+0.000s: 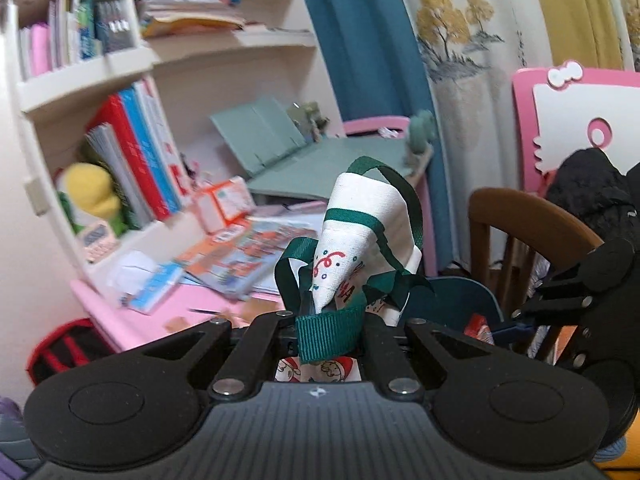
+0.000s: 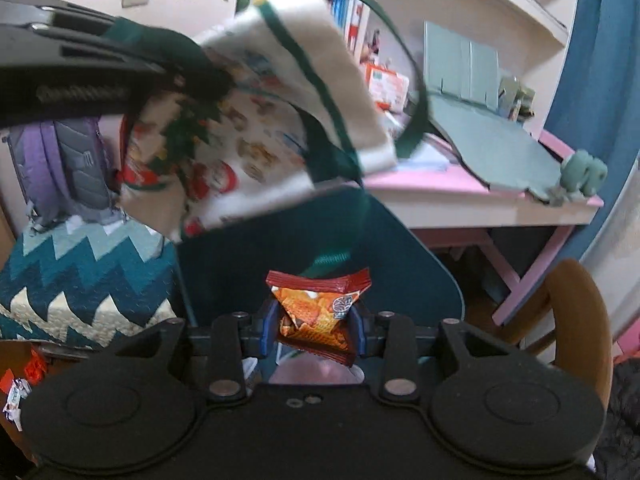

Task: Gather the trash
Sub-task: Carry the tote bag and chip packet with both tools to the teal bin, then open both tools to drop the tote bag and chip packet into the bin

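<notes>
My left gripper (image 1: 328, 320) is shut on the dark green strap (image 1: 326, 332) of a white cloth bag (image 1: 360, 232) with a festive print. The bag hangs bunched up in front of the fingers. In the right wrist view the same bag (image 2: 260, 140) hangs at the upper left from the left gripper (image 2: 188, 76), with its mouth above a teal chair (image 2: 400, 260). My right gripper (image 2: 314, 328) is shut on a crumpled orange snack packet (image 2: 316, 312) with red edges, held between the blue pads below the bag. The right gripper (image 1: 520, 322) also shows at the right edge of the left wrist view.
A pink desk (image 2: 460, 188) carries a green mat, books and boxes, with white bookshelves (image 1: 80, 80) behind it. A brown wooden chair (image 1: 532, 220) stands to the right. A zigzag quilt (image 2: 80, 280) and purple backpack (image 2: 60, 160) lie left. Small wrappers (image 2: 16, 392) sit at the lower left.
</notes>
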{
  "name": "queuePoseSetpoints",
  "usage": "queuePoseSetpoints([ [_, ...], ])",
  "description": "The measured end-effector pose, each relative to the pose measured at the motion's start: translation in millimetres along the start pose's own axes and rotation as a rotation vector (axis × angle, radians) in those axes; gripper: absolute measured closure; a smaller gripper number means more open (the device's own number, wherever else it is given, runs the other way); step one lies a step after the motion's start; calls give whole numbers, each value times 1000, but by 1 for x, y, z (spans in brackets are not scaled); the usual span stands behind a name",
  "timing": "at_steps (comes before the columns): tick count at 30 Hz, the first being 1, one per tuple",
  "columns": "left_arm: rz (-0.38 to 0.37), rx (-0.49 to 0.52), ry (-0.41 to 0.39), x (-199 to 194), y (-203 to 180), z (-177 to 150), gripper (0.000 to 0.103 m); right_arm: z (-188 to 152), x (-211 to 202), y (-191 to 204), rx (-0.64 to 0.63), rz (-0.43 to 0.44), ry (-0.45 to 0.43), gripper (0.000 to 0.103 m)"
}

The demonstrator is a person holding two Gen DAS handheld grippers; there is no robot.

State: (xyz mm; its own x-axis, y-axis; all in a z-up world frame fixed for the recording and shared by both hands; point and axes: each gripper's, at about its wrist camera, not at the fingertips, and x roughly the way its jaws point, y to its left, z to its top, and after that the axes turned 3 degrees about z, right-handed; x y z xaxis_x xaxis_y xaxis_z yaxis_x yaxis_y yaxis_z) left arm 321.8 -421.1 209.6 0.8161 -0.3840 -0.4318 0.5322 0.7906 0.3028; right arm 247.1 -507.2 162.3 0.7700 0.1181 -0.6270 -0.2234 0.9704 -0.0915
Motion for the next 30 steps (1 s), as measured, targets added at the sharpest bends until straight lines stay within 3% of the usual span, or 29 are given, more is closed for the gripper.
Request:
queuePoseSetpoints([
  [7, -43, -22, 78, 51, -19, -8, 101, -5, 31, 1, -7, -1, 66, 68],
  [15, -101, -35, 237, 103, -34, -36, 100, -13, 62, -8, 33, -2, 144, 67],
  [23, -144, -29, 345, 129, -42, -52, 100, -12, 70, -4, 10, -1, 199, 67],
  [30, -170, -26, 367, 130, -44, -55, 97, -11, 72, -4, 26, 2, 215, 66],
])
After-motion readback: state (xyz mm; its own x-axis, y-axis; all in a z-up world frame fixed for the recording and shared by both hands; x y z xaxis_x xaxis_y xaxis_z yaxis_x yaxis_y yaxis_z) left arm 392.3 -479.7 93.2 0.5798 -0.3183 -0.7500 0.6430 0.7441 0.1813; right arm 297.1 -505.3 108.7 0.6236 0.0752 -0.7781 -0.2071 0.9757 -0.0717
